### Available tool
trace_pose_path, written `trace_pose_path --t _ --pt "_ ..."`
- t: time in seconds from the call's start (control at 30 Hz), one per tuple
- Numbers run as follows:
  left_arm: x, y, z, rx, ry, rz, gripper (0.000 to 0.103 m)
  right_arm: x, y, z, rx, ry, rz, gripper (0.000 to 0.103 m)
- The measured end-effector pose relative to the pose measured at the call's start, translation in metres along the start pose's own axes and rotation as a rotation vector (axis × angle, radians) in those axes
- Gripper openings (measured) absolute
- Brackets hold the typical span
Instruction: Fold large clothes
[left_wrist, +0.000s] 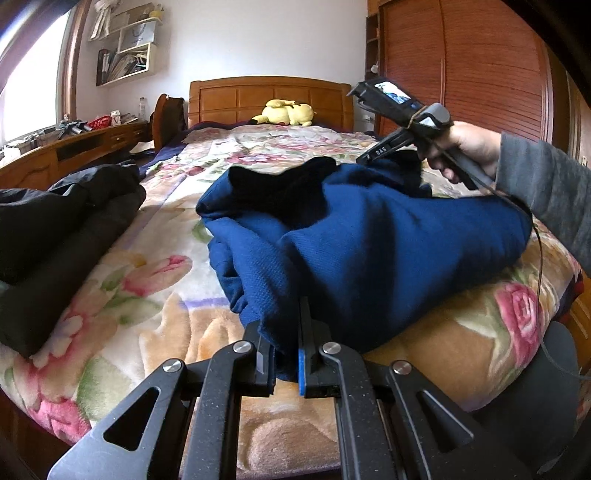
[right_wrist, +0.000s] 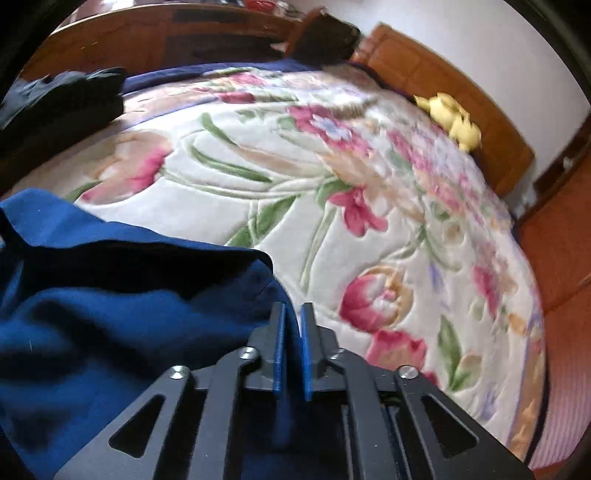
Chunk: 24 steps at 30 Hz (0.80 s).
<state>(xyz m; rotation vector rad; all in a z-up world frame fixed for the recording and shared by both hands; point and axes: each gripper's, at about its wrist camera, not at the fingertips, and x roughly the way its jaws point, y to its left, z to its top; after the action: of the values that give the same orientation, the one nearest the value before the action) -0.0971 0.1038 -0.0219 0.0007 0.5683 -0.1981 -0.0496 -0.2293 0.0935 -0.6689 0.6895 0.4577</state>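
garment: blue top (left_wrist: 369, 240), bunched in a heap on the bed (left_wrist: 155, 295), near its front edge; dark lining shows at the far fold.
L gripper (left_wrist: 286, 354): clenched on the top's near hem, cloth pinched between the pads.
R gripper (right_wrist: 293, 332): at the top's far edge; jaws narrow, cloth runs into the gap, but we can't tell if the pads press on it. View blurred.
handling (our guess): thick soft knit, limp, no stiffness; drapes and sags, prob. moderate wt. Not fragile, not slippery; the textured weave should hold in the pads.
where to grip: hems/corners/shoulder seams, single layer if poss.; mid-cloth grabs would drag several layers.
nearby: black clothes (left_wrist: 55, 229) at the L side, well apart; yellow plush (left_wrist: 286, 112) at the headboard.
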Motion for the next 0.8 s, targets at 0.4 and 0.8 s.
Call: trace_pose_path --t 0.4,0.8 --pt "0.0 0.007 -0.001 -0.008 -0.012 0.0 0.007 -0.045 -0.011 -0.049 -0.008 -0.099 0.048 0.05" --pt "0.002 0.007 -0.001 -0.005 -0.006 0.011 0.007 -0.026 -0.136 -0.156 0.333 0.071 -0.007 0.053"
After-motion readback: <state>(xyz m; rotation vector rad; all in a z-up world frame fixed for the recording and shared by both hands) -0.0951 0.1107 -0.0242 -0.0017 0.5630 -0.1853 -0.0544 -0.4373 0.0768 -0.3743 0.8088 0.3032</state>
